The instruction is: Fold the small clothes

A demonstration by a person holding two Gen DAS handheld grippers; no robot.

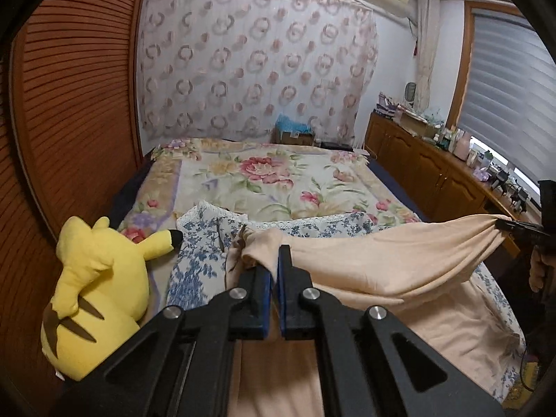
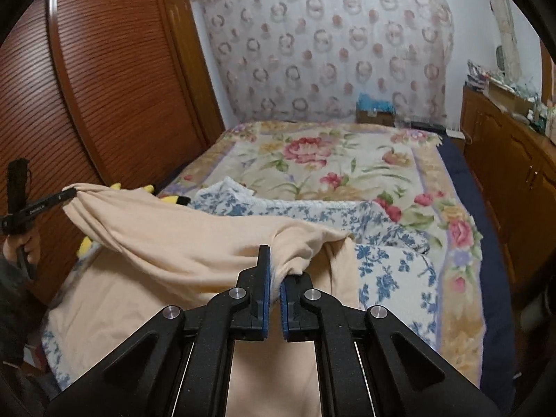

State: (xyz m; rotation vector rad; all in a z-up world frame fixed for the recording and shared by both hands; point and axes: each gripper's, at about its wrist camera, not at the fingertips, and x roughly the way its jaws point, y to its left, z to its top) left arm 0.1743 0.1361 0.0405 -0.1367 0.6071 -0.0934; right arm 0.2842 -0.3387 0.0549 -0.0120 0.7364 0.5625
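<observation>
My left tool (image 1: 274, 271) and right tool (image 2: 274, 271) are each clamped on a top corner of one peach garment (image 1: 382, 260), which hangs stretched between them above the bed (image 2: 330, 160). It looks light, soft and limp; grip at edges or corners. Count: one peach garment, one blue-floral cloth (image 2: 392, 271) beneath, one yellow plush toy (image 1: 97, 295).

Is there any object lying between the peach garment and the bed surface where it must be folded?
Nothing visible. The peach garment hangs between left gripper and right gripper above the blue floral cloth.
</observation>
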